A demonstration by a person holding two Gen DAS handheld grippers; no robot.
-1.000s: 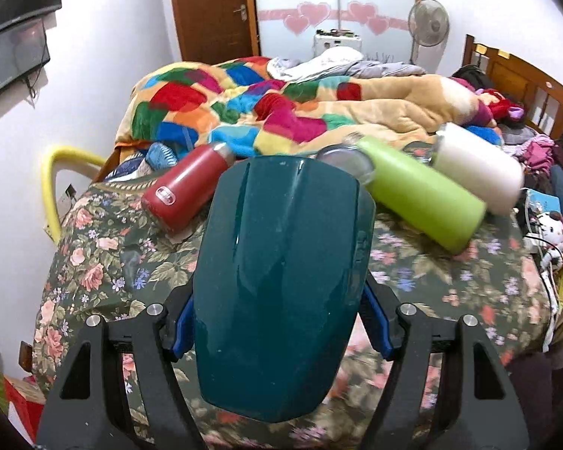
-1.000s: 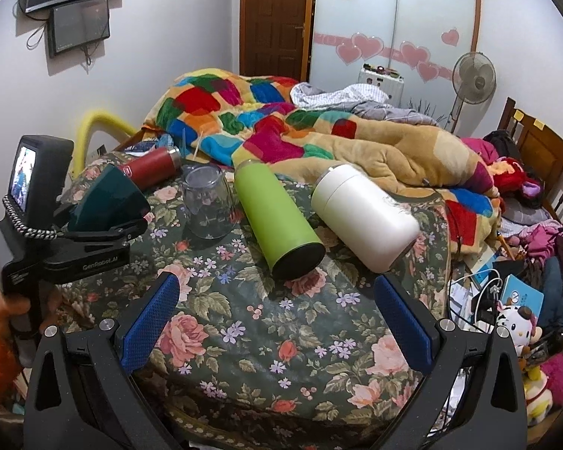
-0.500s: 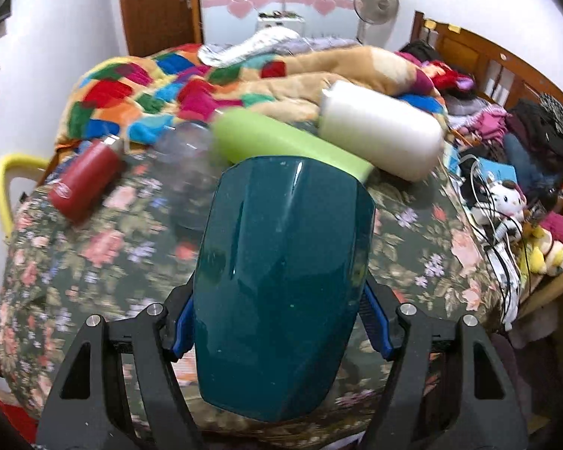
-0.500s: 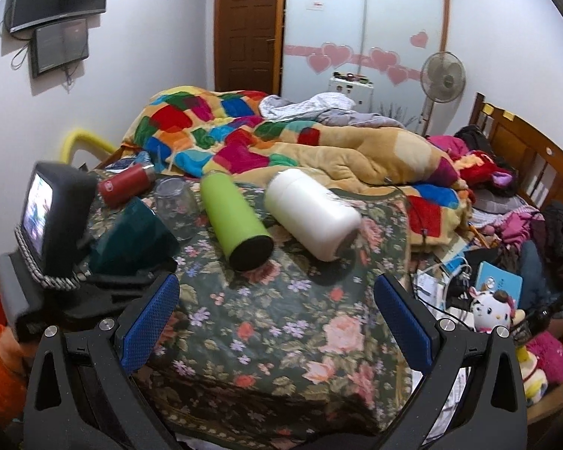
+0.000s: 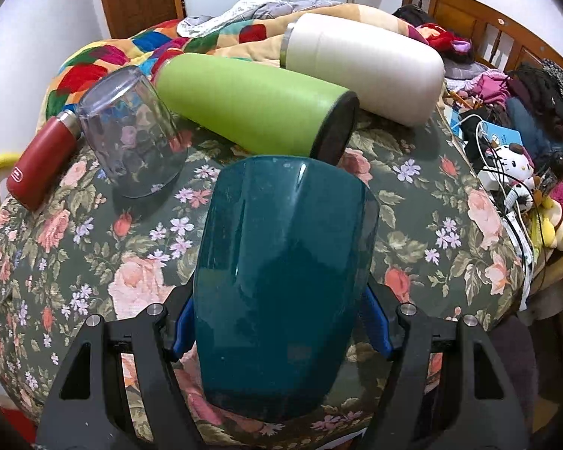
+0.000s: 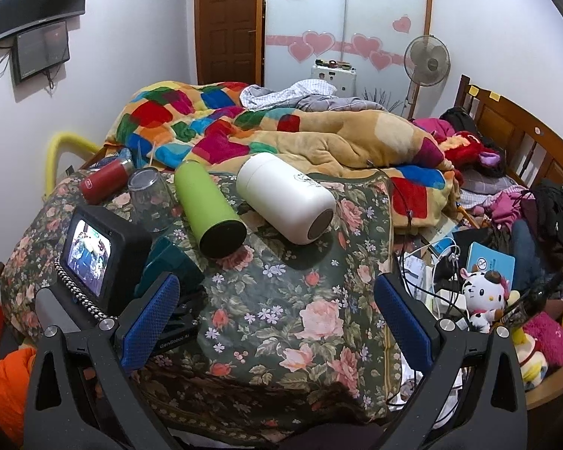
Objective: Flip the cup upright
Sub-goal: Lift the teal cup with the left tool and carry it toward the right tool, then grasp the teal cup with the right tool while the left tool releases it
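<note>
My left tool [image 5: 281,332] was clamped on the teal cup [image 5: 281,285], held above the floral bedspread [image 5: 424,225]; its orientation I could not tell, so I judged the flip incomplete. My right tool [image 6: 277,311] stood apart, empty. A clear glass [image 5: 133,142] sat inverted; green bottle [image 5: 255,110], white flask [image 5: 364,67] and red bottle [image 5: 41,161] lay sideways, contents unseen.

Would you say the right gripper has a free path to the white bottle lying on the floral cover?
Probably yes: the right gripper is open and empty, and only bare floral cover lies between it and the white bottle; the green bottle sits off to the side.
</note>
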